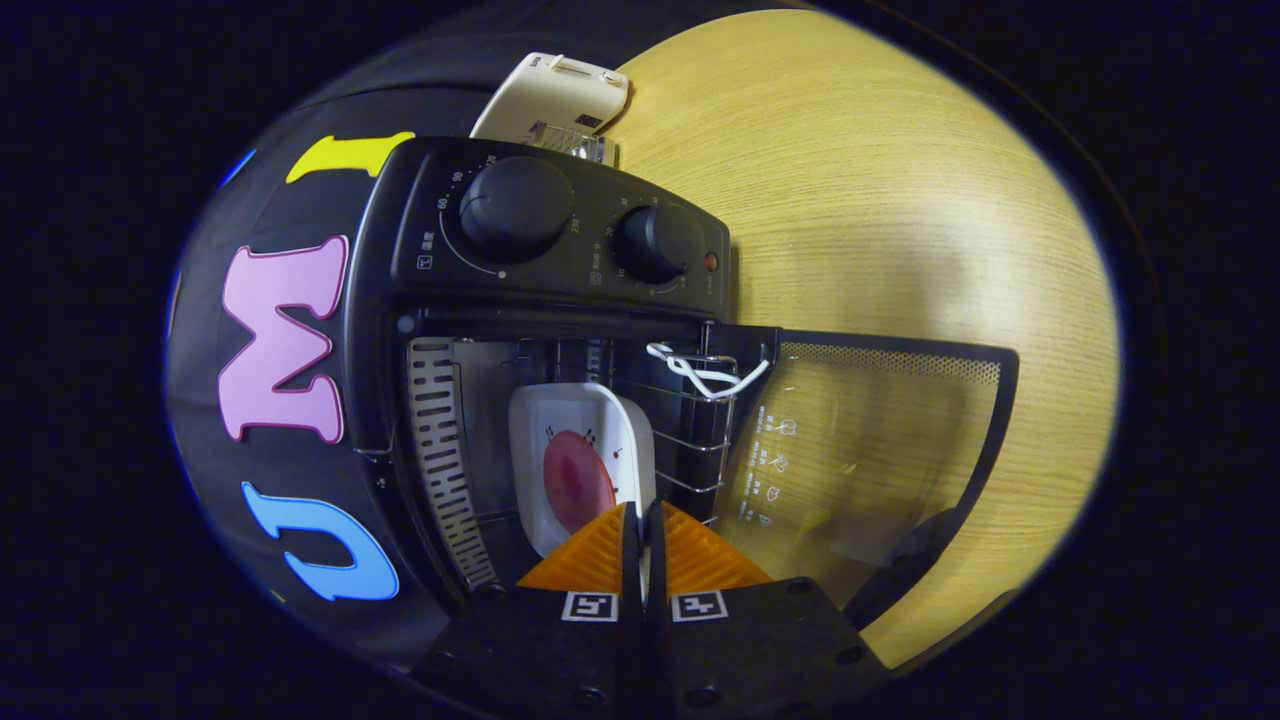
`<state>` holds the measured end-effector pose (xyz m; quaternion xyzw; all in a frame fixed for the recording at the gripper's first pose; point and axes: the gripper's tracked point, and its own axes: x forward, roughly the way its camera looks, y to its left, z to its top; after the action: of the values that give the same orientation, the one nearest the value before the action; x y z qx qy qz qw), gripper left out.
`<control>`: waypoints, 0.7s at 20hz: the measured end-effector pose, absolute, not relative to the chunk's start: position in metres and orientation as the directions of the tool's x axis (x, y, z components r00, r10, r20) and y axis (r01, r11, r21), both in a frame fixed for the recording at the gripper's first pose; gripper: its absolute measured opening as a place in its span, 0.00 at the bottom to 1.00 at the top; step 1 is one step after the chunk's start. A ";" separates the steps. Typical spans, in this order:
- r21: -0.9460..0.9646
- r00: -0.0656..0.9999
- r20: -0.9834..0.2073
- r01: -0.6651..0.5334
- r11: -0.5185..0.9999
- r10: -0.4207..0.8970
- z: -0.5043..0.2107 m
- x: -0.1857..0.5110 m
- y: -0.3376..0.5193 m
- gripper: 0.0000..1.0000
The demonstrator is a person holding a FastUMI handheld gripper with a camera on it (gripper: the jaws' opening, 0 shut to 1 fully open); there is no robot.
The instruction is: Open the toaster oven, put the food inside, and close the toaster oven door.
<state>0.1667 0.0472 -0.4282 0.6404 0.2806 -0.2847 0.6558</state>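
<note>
The black toaster oven stands open, and its glass door is folded down flat over the wooden table. A white square plate carrying a round reddish piece of food sits inside the oven cavity, over the wire rack. My gripper is shut on the plate's near rim, and a thin white edge shows between the two fingers. The fingertips reach just into the oven mouth.
Two black knobs sit on the oven's control panel. A white cord or hook hangs at the rack's edge by the door hinge. A cream-coloured appliance lies beyond the oven. The wooden table spreads past the door.
</note>
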 end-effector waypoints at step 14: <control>0.700 0.699 -0.712 0.714 0.008 -0.067 -0.401 0.175 0.035 0.21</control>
<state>0.1753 0.0352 -0.4009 0.6399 0.2528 -0.2944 0.6633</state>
